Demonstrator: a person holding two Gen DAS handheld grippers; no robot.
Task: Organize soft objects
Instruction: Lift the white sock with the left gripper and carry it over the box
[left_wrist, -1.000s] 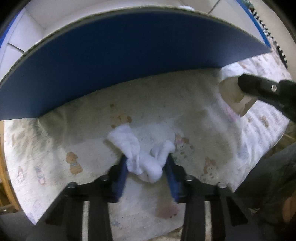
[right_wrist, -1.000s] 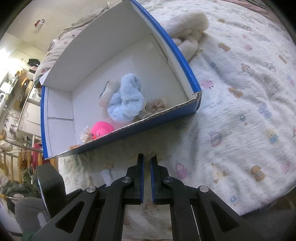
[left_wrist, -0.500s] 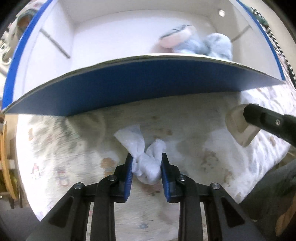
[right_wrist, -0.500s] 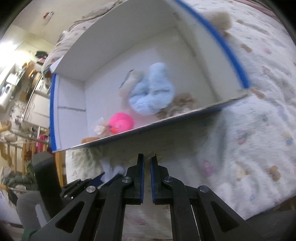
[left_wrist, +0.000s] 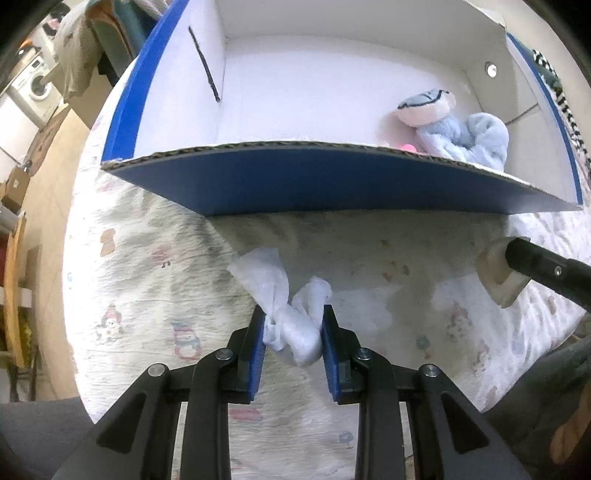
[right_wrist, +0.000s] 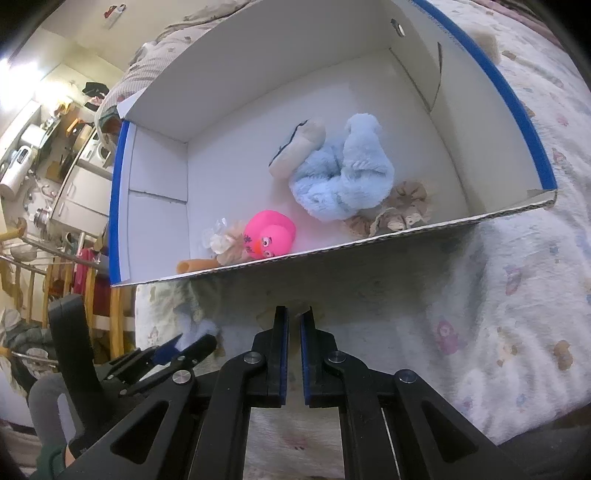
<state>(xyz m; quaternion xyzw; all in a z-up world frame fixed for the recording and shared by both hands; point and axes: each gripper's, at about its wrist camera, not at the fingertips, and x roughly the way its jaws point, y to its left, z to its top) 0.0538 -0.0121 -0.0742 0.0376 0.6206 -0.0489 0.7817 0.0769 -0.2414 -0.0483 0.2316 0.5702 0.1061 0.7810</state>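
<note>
Box (right_wrist: 155, 177), blue outside/white inside, sits open on a bed w/ a cartoon-print sheet (right_wrist: 498, 314). Inside: light-blue plush (right_wrist: 343, 177) near the middle, pink rubber duck (right_wrist: 271, 238) by the near wall, beige scrunchies (right_wrist: 399, 210) to the right of the plush, a pale frilly bit (right_wrist: 225, 240) just left of the duck, and an orange piece (right_wrist: 192, 265) tight against the near wall.

Left gripper (left_wrist: 293, 332): fingers (left_wrist: 255, 350) clamped on a white knotted cloth wad (left_wrist: 291, 325), held off the sheet, outside the box and short of its near blue wall (left_wrist: 332, 184). Loose ends of the wad stick up past the fingertips. In the right wrist view the same gripper (right_wrist: 184, 341) shows low left w/ a bit of the white cloth (right_wrist: 195, 330) poking out.

Right gripper (right_wrist: 293, 325): fingers (right_wrist: 280, 343) pressed nearly together, only a thin slit between the blue pads, w/ a small beige thing (right_wrist: 267, 315) peeking around the tips; can't tell if it's pinched. In the left wrist view the right gripper (left_wrist: 513, 254) comes in from the right edge w/ a beige block-like piece (left_wrist: 496, 273) at its tip, over the sheet (left_wrist: 147, 295), well apart from the wad.
</note>
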